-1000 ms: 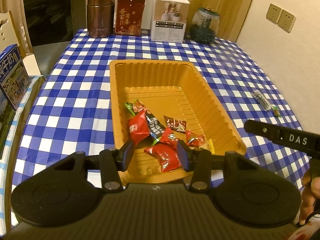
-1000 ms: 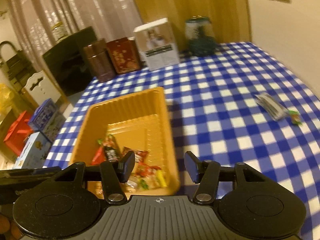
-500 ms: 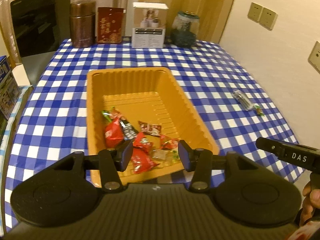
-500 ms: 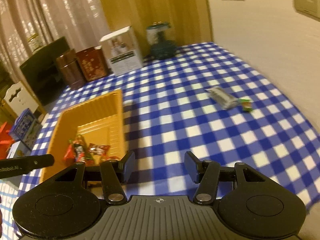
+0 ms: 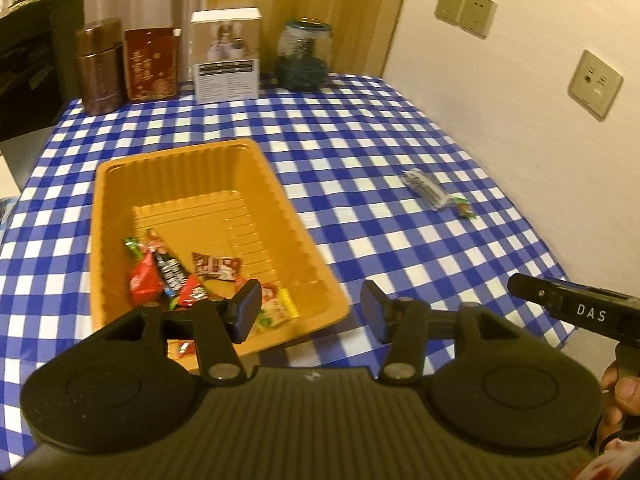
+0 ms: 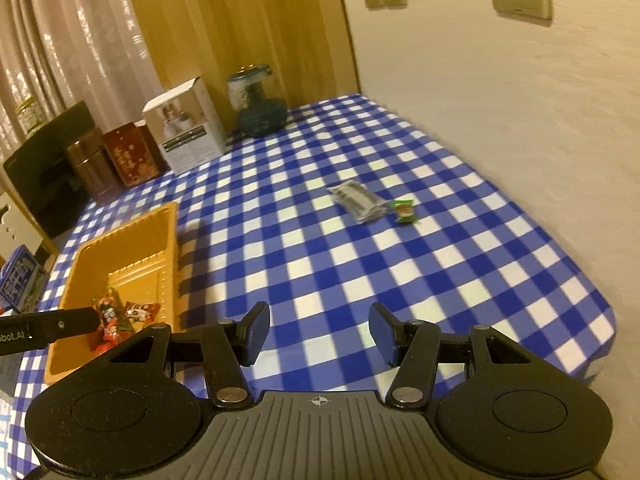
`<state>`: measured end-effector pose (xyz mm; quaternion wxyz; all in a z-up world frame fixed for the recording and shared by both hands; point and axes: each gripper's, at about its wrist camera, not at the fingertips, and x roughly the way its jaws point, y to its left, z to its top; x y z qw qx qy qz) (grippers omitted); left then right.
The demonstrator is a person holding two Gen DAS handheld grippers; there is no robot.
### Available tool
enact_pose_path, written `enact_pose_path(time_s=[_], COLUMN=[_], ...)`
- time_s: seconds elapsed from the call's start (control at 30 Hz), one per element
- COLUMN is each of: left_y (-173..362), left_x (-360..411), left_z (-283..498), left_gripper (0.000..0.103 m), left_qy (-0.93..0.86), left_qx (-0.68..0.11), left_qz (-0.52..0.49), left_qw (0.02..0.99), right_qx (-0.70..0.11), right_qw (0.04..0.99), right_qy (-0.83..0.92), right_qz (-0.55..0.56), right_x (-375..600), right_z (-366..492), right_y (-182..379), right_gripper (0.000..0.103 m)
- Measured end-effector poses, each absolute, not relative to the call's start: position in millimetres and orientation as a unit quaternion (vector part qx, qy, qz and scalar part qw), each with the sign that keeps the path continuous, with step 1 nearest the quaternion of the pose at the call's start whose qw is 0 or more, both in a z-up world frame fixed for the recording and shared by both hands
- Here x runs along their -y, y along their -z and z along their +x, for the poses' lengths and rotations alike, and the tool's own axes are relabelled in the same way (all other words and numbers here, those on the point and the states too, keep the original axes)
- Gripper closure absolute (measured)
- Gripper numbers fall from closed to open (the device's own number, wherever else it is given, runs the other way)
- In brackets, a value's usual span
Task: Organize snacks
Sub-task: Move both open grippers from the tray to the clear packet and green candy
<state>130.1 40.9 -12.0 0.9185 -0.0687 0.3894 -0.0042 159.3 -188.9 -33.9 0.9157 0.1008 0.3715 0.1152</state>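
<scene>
On the checked table: your orange tray (image 5: 208, 184) sits at the near left; two loose snacks lie well apart from it, toward the right edge by the wall.
Tray contents: a heap of wrapped snacks (image 5: 176, 276) fills its near end; the far end is bare.
Silver packet (image 6: 356, 199): flat on the tablecloth (image 6: 320, 248), long side running near to far, just beside the green candy.
Green candy (image 6: 405, 211): to the right of the packet; whether they touch you cannot tell.
Left gripper (image 5: 310, 312): your jaws are opening and nothing lies between them; it hangs over the tray's near right corner.
Right gripper (image 6: 318, 334): jaws spread, nothing in them, aimed over bare cloth with the two snacks well ahead.
How they will handle: both look light, thin and crinkly, likely slippery film that will skid on the cloth if you nudge it.
Where to take hold: pinch the packet across its narrow width, near the middle; take the candy across its body, not by a twisted end.
Risk: closing on one may push the other aside.
</scene>
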Motion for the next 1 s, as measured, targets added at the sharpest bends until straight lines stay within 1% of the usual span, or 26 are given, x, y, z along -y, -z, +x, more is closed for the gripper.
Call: enact_pose_path(time_s=[0.17,0.3,0.33,0.47,0.53,0.57,0.63,0.73,0.8,0.9,1.0], left_y=[11,10,10,9,8,8,8,8,8,11,14], left_x=[-27,-18,-15,-5,0,3,9,17,21,27,32], left_z=[134,136,137,144,150,153,162,176,186,205,222], left_gripper=[0.048,0.037,0.036,0.023,0.019,0.015,0.010,0.007,0.003,0.000,0.000], left_qy=[0.015,0.022,0.024,0.030,0.034,0.034,0.036,0.034,0.030,0.027,0.022], left_qx=[-0.390,-0.389,-0.389,-0.386,-0.384,-0.382,-0.378,-0.371,-0.362,-0.352,-0.346], left_qz=[-0.063,-0.057,-0.056,-0.054,-0.054,-0.055,-0.057,-0.060,-0.068,-0.079,-0.085], left_qw=[0.919,0.919,0.919,0.920,0.921,0.922,0.923,0.926,0.929,0.932,0.934], right_qx=[-0.368,-0.366,-0.366,-0.365,-0.363,-0.363,-0.362,-0.360,-0.358,-0.356,-0.353], right_qw=[0.919,0.920,0.920,0.921,0.922,0.922,0.923,0.924,0.925,0.926,0.928], right_qy=[-0.103,-0.095,-0.093,-0.087,-0.084,-0.080,-0.075,-0.068,-0.063,-0.058,-0.057], right_qz=[0.102,0.105,0.106,0.107,0.108,0.109,0.110,0.110,0.111,0.109,0.105], right_x=[200,208,210,216,220,222,227,234,239,247,251], right_z=[158,157,157,158,160,162,165,172,178,190,204], right_y=[30,29,29,30,31,31,33,35,37,42,48], right_gripper=[0.048,0.048,0.048,0.048,0.048,0.048,0.048,0.048,0.048,0.048,0.048])
